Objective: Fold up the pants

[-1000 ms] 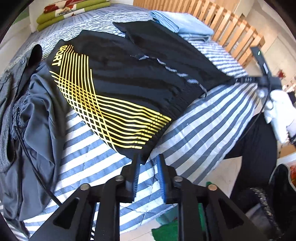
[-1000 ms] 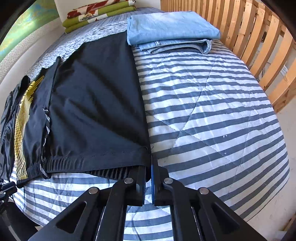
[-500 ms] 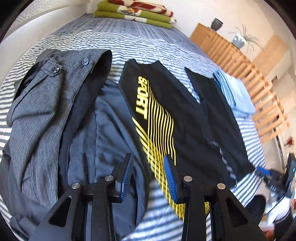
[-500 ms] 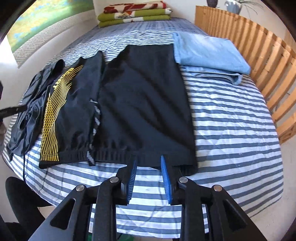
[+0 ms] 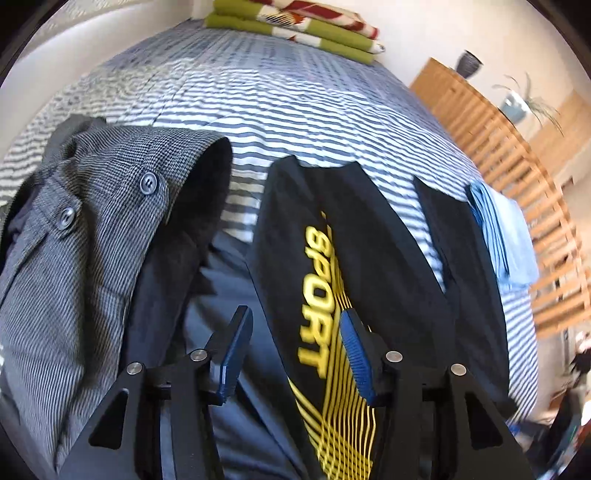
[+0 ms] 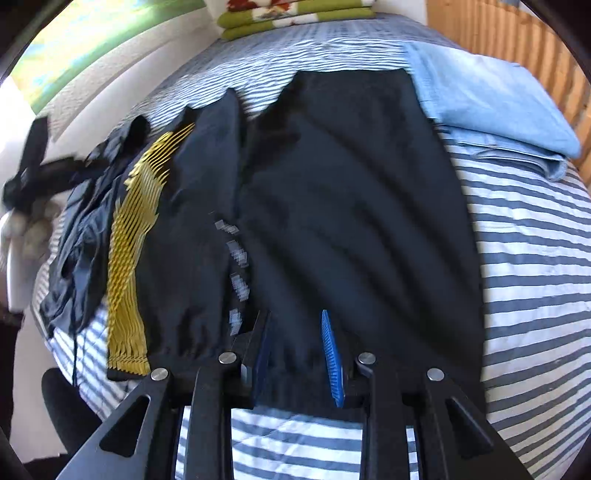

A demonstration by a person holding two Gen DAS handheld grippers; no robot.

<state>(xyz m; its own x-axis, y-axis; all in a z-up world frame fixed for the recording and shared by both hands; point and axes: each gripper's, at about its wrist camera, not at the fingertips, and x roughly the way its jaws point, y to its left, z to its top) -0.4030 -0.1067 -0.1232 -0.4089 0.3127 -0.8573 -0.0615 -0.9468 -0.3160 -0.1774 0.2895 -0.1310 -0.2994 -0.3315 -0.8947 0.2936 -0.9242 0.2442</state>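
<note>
Starting at the left of my left camera, I see one grey checked garment (image 5: 85, 240) with two buttons, then one dark blue-grey garment (image 5: 236, 424) under my left gripper (image 5: 291, 354), whose fingers stand wide apart with nothing between them. Next come the black pants (image 5: 369, 240), printed "SPORT" in yellow above yellow wavy lines, lying flat on the striped bedspread (image 5: 277, 96). Right of them sits a folded light blue stack (image 5: 506, 236), then the wooden slatted rail (image 5: 517, 147). At the head of the bed lies one green and red folded pile (image 5: 295, 26).

Half a second ago this gripper was further back; it has pushed in over the "SPORT" lettering.

In my right camera the pants (image 6: 351, 203) fill the middle, with the yellow lines at left and the blue stack (image 6: 487, 107) at right. My right gripper (image 6: 295, 350) has moved forward over the waistband, fingers spread wider than before and empty.
</note>
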